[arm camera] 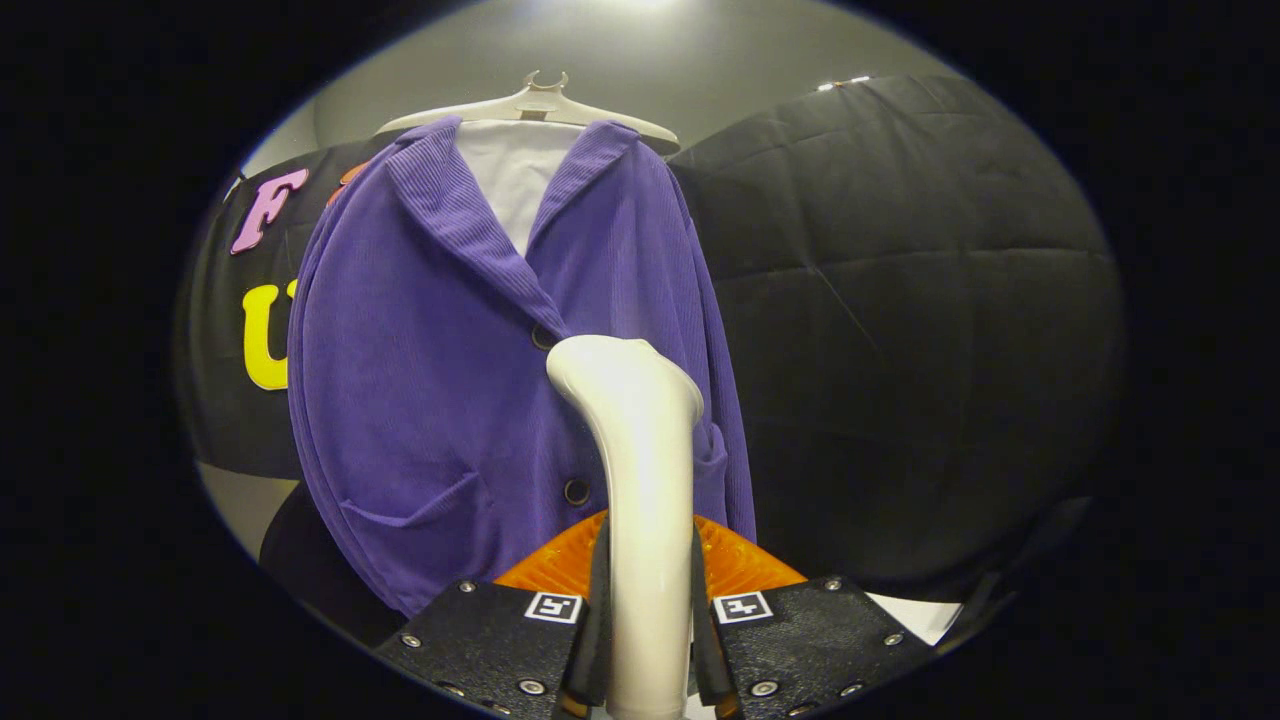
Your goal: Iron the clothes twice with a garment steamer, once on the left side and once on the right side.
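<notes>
My gripper is clamped on the white steamer at bottom center, both fingers pressing its handle. Its head rises mid-frame before the purple jacket, which hangs on a hanger at upper center.

place: recording booth set up for a household chore | walls: quilted black cloth hung as backdrop, plain pale wall above it | prop: purple corduroy jacket over a white shirt on a pale hanger | light: bright glare overhead
</notes>
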`<action>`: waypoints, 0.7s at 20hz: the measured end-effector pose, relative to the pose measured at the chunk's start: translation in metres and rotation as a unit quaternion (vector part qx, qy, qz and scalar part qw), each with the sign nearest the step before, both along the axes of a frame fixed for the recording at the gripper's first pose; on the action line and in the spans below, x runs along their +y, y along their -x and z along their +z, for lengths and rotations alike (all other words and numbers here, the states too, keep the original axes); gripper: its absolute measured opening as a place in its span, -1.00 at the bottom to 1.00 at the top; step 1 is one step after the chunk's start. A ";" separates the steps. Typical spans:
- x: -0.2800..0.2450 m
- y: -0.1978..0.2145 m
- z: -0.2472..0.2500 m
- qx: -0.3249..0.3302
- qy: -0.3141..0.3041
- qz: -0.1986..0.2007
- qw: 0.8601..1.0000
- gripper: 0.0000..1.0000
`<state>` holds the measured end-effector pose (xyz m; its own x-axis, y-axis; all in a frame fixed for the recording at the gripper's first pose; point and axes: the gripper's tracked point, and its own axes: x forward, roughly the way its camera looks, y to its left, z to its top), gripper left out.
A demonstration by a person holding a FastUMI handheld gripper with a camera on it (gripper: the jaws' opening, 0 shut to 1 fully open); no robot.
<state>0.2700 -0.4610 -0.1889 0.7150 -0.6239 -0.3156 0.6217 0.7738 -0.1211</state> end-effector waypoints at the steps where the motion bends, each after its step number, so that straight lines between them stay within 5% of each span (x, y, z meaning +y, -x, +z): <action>1: 0.000 0.000 -0.007 0.006 -0.002 0.000 1.000 -0.33; 14: 0.003 0.044 -0.093 0.070 -0.035 -0.010 0.997 -0.33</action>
